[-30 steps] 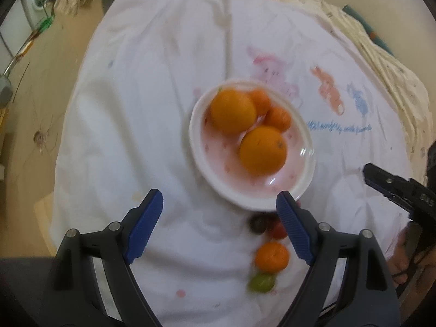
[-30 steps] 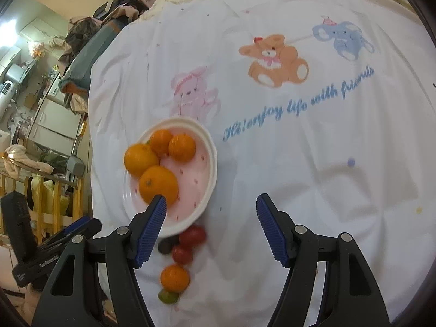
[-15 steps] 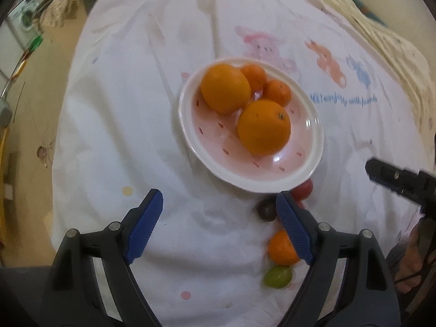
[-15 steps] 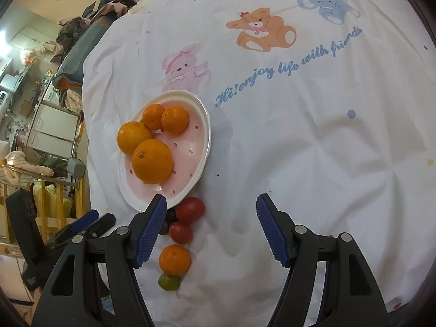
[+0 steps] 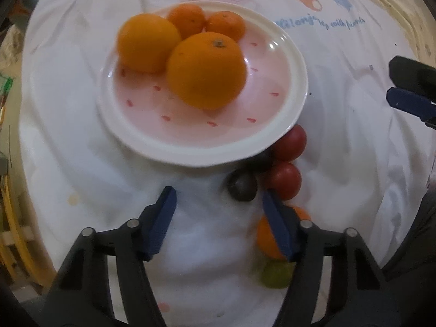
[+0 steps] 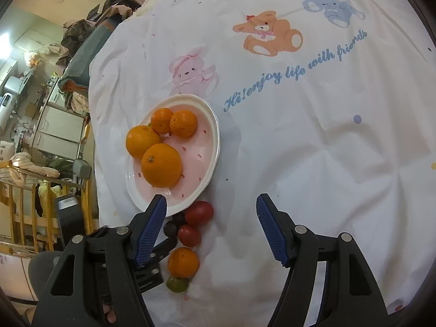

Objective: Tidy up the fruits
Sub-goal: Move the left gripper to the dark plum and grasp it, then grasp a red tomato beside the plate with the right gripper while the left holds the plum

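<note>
Left tongs (image 5: 219,220) stand released, blue pads spread wide over bare white sheet (image 5: 68,141), holding nothing. Directly ahead of them sits a white plate (image 5: 272,139) with a pink, speckled centre; it carries two large oranges (image 5: 205,70) and, beyond those, two small mandarins (image 5: 186,20) side by side at the far rim. Just ahead of the right-hand pad lies a dark plum (image 5: 242,185), with two red tomatoes (image 5: 286,179) touching it to the right, one tucked against the plate's near edge. A loose mandarin (image 5: 265,238) lies partly hidden behind that same pad, and a green fruit (image 5: 276,273) lies nearer still, beside the finger's shank. Right tongs (image 6: 211,222) are likewise released and empty. From their view the plate (image 6: 214,133) lies ahead and to the left, its near rim behind the left pad tip. The row of loose fruit runs back toward the tongs just inside the left pad: tomatoes (image 6: 199,212), plum (image 6: 170,229), mandarin (image 6: 183,262), then the green fruit (image 6: 177,284). The sheet (image 6: 313,150) ahead of the right pad bears cartoon animals and blue lettering.
</note>
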### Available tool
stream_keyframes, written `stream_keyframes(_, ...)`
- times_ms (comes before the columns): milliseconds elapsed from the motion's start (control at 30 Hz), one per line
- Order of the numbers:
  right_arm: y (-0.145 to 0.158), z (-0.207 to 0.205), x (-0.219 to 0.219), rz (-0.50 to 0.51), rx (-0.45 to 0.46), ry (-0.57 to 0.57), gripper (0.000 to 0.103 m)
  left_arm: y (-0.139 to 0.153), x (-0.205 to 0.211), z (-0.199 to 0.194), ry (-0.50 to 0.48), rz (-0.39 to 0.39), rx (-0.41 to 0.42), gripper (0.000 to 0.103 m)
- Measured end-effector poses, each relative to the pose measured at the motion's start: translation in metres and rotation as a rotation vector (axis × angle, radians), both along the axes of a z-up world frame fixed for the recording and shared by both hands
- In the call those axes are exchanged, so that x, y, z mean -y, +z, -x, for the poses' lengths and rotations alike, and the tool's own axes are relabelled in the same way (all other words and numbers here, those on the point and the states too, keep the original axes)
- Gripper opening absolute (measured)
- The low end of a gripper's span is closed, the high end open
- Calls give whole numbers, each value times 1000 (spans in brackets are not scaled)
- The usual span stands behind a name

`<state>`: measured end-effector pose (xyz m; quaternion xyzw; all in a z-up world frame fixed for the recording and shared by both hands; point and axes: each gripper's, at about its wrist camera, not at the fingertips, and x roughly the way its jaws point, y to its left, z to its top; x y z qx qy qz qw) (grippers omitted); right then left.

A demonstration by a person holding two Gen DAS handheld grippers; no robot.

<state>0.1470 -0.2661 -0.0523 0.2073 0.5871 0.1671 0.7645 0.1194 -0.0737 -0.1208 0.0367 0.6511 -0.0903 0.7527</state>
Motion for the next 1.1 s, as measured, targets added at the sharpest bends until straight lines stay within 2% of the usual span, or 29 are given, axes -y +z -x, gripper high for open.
stream_keyframes(67,1,0,2,-8,0,-5,71,0,3,-2,-13,-2,4,49)
stream_keyframes(267,3,0,6,-33,-7,-15,71,-9,11,-7,-42,-12,-9,45)
stream_keyframes(333,3,-1,4,-31,-3,-8,71,-10,10,-8,-44,-21,-2,37)
stream_keyframes(400,4,-1,2,-29,-2,-4,71,-10,10,-9,-35,-11,2,17)
stream_keyframes(567,4,-2,2,-21,0,-2,71,-2,-2,-9,8,67,-10,16)
stream_keyframes(767,1,-4,1,-9,-3,-4,71,12,-10,-1,45,105,2,14)
stream_keyframes(900,0,-5,0,-4,-7,-1,71,37,-30,8,90,141,22,14)
stream_keyframes(1100,-3,-4,1,-4,-15,-11,71,78,-63,15,173,109,112,14)
